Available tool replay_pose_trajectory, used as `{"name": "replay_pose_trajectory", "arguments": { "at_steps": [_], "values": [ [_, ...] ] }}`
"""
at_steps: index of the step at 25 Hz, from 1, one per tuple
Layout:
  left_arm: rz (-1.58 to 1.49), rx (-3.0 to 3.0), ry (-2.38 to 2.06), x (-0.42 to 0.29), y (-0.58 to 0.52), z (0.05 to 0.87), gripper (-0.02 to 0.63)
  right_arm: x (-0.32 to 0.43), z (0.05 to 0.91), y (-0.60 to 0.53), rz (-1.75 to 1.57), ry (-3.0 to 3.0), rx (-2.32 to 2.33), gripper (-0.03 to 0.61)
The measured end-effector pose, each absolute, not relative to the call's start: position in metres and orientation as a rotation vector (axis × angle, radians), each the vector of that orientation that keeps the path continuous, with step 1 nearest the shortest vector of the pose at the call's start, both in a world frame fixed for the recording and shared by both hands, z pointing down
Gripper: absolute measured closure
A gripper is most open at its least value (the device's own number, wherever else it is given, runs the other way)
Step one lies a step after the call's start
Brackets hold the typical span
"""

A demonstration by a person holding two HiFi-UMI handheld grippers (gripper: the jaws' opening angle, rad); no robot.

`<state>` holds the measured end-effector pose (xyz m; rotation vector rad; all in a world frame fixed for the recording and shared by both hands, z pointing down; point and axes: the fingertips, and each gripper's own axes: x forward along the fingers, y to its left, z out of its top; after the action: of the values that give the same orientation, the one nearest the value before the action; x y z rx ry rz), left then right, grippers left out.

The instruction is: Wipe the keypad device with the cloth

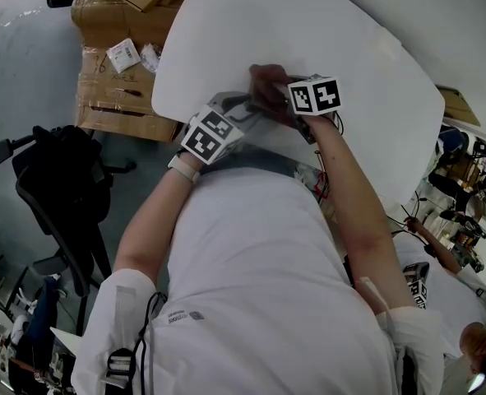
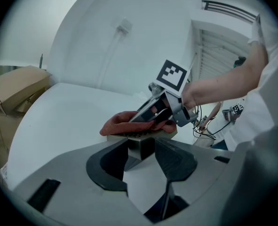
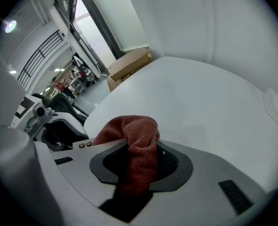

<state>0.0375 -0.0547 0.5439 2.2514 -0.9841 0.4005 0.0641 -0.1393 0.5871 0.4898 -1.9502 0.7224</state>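
This is a lab or workshop hall, not a home. Taped cardboard boxes (image 1: 111,48) are piled at the upper left of the head view. A black office chair (image 1: 57,179) stands at the left, and a bench (image 1: 465,179) crowded with cables and gear (another person's arm beside it) is at the right edge. Tall windows (image 3: 101,27) and a railing (image 3: 40,55) fill the right gripper view's upper left.

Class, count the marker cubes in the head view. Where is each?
2. One marker cube sits on the left claw near the table edge; the other sits on the right claw, farther over the table. None seems hidden.
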Motion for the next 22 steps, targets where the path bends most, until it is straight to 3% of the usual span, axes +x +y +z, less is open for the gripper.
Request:
{"name": "replay_pose_trajectory", "arguments": {
  "at_steps": [22],
  "values": [
    [0.375, 2.252, -0.947, 0.036, -0.052, 0.55, 0.434, 0.066, 0.627, -0.174, 0.693, -1.803, 0.511, 0.449]
  ]
}}
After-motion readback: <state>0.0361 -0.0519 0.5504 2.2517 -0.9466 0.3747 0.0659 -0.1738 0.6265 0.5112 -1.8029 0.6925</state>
